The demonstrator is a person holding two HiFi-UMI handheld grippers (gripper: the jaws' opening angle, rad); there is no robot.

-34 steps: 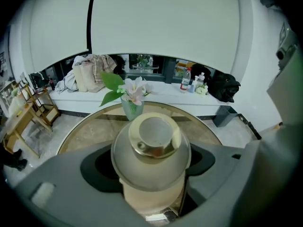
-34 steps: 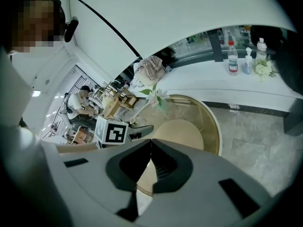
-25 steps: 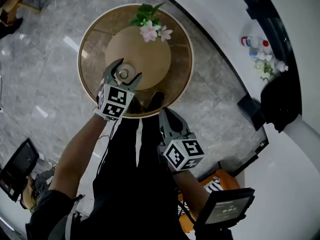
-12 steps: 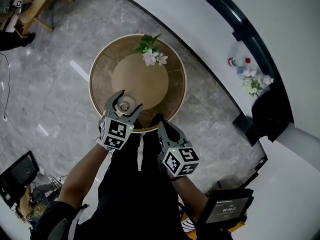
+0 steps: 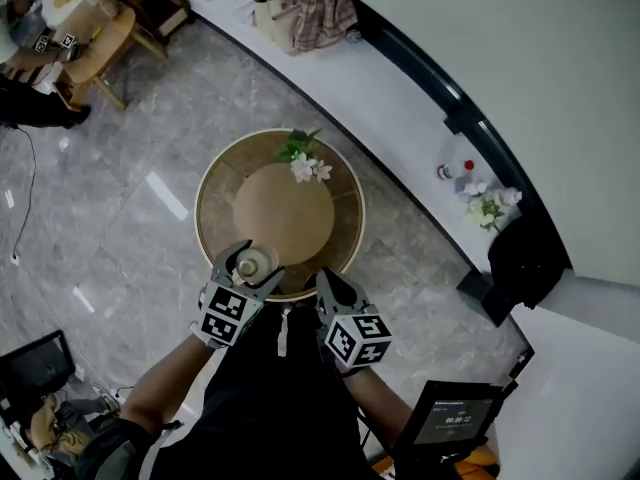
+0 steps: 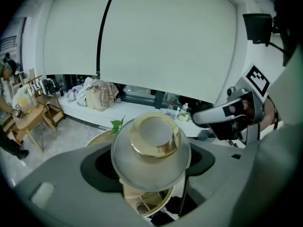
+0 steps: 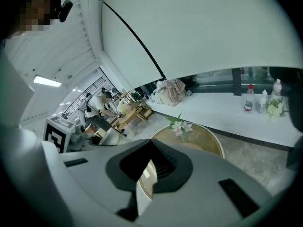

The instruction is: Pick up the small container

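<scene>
The small container [image 5: 250, 262], a grey bowl shape with a gold lid, sits between the fingers of my left gripper [image 5: 247, 258] over the near edge of the round wooden table [image 5: 215, 188]. In the left gripper view the small container [image 6: 151, 136] fills the middle, and the left gripper [image 6: 149, 164] is shut on it, with the table far below. My right gripper [image 5: 325, 280] hangs just right of it, shut and empty. In the right gripper view the right gripper [image 7: 154, 167] has its dark pads together and faces the table [image 7: 208, 141].
A spray of pink flowers [image 5: 303, 158] lies at the table's far side. A curved white ledge holds bottles [image 5: 455, 173] and a heap of clothes [image 5: 310, 8]. A wooden chair [image 5: 100, 38] stands far left. Screens [image 5: 450, 418] sit on the floor near my feet.
The table has shrunk in the head view as the view rose. My left gripper, still holding the container, has drawn back to the table's near edge. The right gripper stays beside it.
</scene>
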